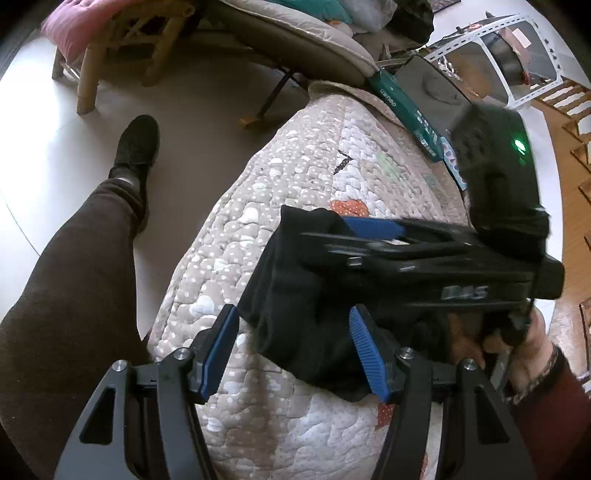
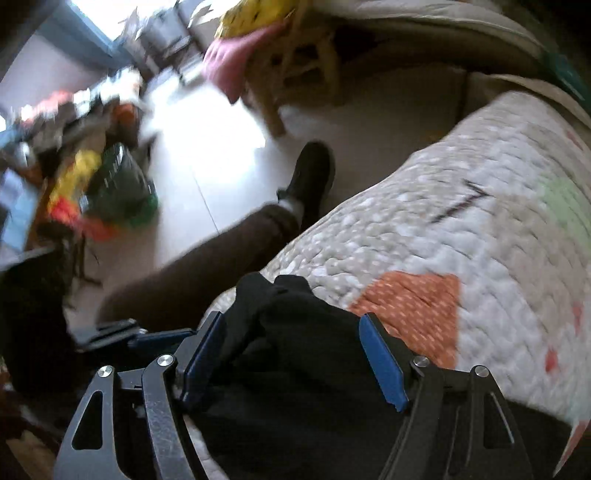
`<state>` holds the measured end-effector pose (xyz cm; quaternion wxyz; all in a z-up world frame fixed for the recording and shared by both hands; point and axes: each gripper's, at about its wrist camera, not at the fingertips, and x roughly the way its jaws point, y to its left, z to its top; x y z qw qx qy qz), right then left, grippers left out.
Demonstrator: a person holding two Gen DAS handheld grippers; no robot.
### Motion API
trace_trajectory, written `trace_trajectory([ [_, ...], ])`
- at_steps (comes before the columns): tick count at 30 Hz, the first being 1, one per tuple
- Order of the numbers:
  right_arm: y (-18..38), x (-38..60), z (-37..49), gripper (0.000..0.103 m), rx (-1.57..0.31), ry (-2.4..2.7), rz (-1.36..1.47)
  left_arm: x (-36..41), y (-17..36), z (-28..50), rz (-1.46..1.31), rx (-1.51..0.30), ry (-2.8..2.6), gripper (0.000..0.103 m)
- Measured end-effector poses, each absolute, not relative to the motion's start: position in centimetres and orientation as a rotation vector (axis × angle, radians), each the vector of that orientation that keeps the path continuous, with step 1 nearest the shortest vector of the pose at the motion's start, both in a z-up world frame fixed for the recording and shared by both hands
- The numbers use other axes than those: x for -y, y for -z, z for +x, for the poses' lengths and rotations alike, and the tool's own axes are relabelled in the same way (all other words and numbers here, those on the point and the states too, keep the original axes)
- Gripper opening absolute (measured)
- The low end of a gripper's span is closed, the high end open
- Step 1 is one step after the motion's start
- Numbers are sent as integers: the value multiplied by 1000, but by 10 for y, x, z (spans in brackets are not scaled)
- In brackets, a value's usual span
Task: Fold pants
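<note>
The black pants point(image 1: 295, 306) lie bunched on the quilted bed cover point(image 1: 280, 192). My left gripper point(image 1: 295, 350) is open, its blue pads either side of the near edge of the pants. The right gripper point(image 1: 373, 236) reaches in from the right across the pants; one blue pad shows. In the right wrist view the right gripper point(image 2: 291, 350) is open, with the black pants point(image 2: 295, 332) bunched between its blue pads and spreading below them, on the quilt point(image 2: 461, 221).
My leg and black shoe point(image 1: 135, 147) stand on the pale floor left of the bed. A wooden stool with a pink cushion point(image 1: 92, 29) is behind. A teal box point(image 1: 402, 107) and a dark bag lie at the bed's far end. Cluttered toys point(image 2: 74, 177) sit on the floor.
</note>
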<state>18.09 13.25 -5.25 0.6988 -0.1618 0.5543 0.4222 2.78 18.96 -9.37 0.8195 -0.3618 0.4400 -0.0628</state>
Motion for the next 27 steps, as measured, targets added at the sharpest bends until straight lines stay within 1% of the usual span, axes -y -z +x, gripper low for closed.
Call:
trace_trajectory([
  [2, 59, -145, 178, 78, -1233, -951, -443, -190, 97, 28, -778, -941, 136, 61],
  [3, 62, -155, 175, 76, -1227, -959, -493, -191, 98, 28, -786, -943, 138, 61],
  [4, 64, -161, 173, 68, -1225, -967, -520, -192, 100, 29, -795, -947, 139, 61],
  [5, 66, -169, 170, 65, -1227, -973, -554, -192, 101, 30, -805, -952, 140, 61],
  [7, 69, -177, 163, 46, -1207, -951, -641, -193, 103, 32, -817, -956, 145, 61],
  [8, 70, -175, 164, 42, -1208, -945, -651, -192, 103, 33, -817, -959, 147, 61],
  [9, 68, -170, 166, 34, -1216, -944, -631, -191, 103, 35, -815, -960, 149, 62],
  [10, 65, -167, 171, 31, -1225, -941, -596, -190, 102, 36, -809, -960, 151, 62],
  [14, 46, -151, 180, 29, -1210, -918, -479, -180, 99, 47, -783, -963, 172, 64],
  [17, 39, -150, 179, 28, -1193, -909, -459, -170, 97, 55, -736, -961, 182, 64],
  [20, 36, -153, 176, 28, -1187, -902, -448, -165, 96, 59, -706, -982, 194, 24],
  [23, 31, -150, 177, 28, -1179, -896, -410, -168, 91, 58, -746, -977, 216, 18],
  [27, 17, -138, 174, 28, -1150, -891, -349, -162, 71, 59, -723, -950, 211, 18],
])
